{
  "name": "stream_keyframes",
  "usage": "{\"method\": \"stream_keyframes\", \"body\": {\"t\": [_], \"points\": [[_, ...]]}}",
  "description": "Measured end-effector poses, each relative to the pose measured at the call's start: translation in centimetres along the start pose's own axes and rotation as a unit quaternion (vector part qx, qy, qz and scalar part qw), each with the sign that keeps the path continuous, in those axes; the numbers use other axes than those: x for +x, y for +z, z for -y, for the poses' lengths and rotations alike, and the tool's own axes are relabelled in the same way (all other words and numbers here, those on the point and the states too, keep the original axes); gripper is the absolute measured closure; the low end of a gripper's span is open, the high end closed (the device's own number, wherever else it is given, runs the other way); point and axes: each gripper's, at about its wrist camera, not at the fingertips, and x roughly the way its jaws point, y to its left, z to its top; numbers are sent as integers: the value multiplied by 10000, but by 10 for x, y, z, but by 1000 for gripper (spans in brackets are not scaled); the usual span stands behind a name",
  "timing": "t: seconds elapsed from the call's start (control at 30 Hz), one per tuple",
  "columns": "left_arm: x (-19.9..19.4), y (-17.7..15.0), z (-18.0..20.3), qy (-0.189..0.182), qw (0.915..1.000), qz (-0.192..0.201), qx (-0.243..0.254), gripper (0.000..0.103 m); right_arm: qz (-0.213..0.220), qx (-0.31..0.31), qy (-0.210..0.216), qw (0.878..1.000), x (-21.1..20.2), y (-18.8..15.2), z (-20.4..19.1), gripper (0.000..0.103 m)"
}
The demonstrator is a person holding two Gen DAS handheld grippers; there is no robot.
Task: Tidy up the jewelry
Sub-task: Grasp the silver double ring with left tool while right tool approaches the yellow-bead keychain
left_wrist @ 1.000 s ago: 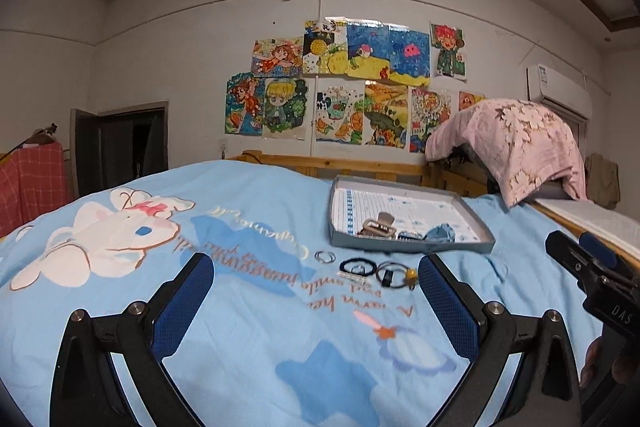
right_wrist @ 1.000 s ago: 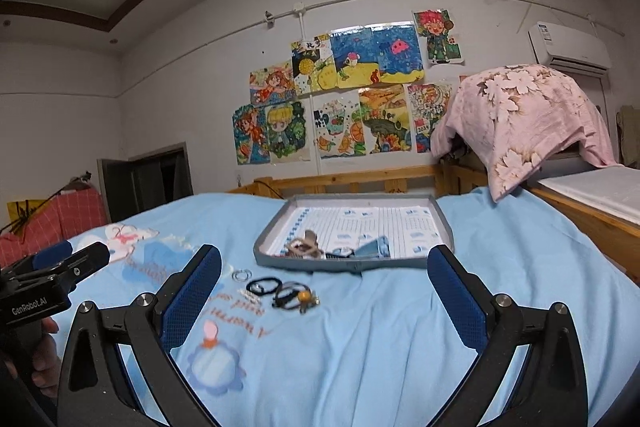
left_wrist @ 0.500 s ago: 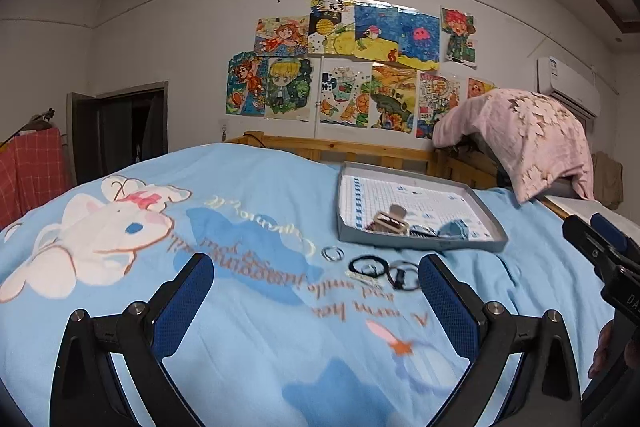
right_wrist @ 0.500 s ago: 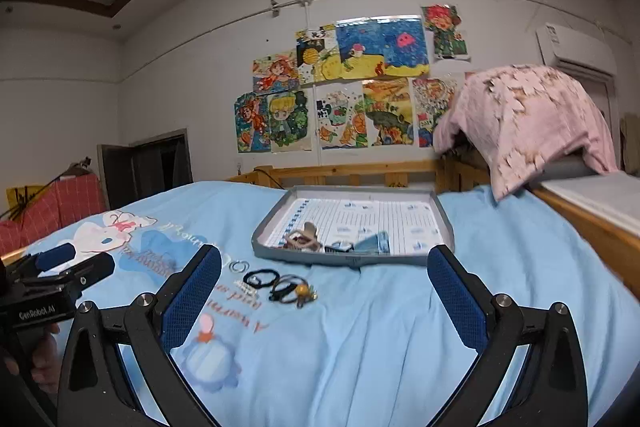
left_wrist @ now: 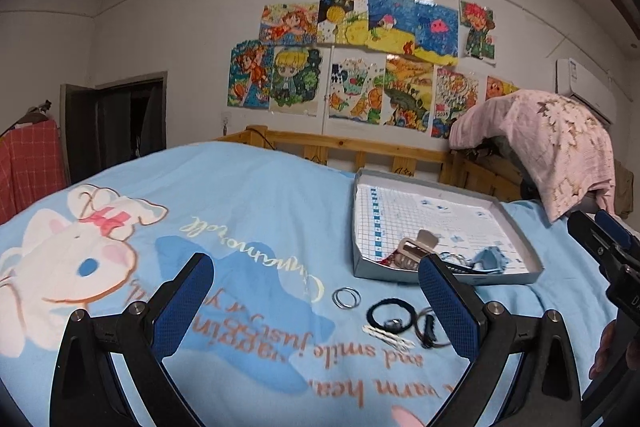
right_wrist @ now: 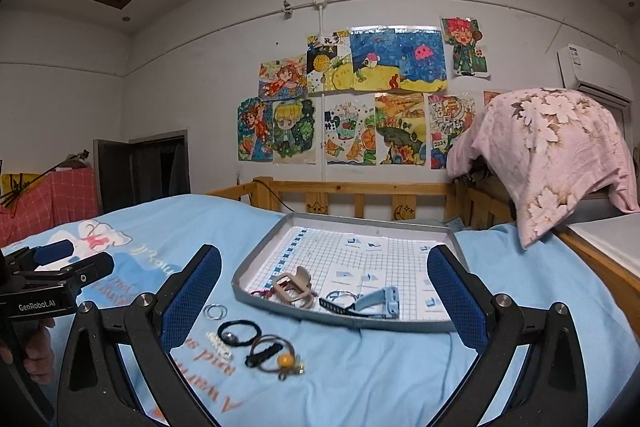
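Both my claws, left (left_wrist: 316, 291) and right (right_wrist: 324, 291), have dipped closer to the bedspread; the tray (right_wrist: 256, 259) and loose rings (right_wrist: 215, 311) loom nearer.

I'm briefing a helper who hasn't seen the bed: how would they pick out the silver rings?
On the blue bedsheet, look just outside the near left corner of the grey tray. The silver rings lie there, thin bare metal hoops, unlike the black hair tie beside them.
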Motion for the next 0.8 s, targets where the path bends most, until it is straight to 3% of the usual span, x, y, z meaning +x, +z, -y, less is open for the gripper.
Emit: {"method": "stream_keyframes", "body": {"t": [0.3, 0.37, 0.43, 0.5, 0.8], "points": [[87, -6, -3, -264, 9955, -869, 257, 4, -490, 444, 568, 9962, 63, -24, 15, 2], [98, -12, -3, -404, 9938, -1005, 230, 11, -695, 480, 639, 9944, 75, -36, 17, 9], [108, -20, -2, -555, 9913, -1172, 218, 23, -916, 518, 703, 9920, 85, -47, 18, 30], [114, -28, 1, -641, 9892, -1288, 273, 28, -1158, 588, 771, 9885, 95, -56, 19, 37], [133, -43, 10, -885, 9812, -1659, 434, 53, -1600, 408, 1007, 9811, 111, -81, 4, 52]]}}
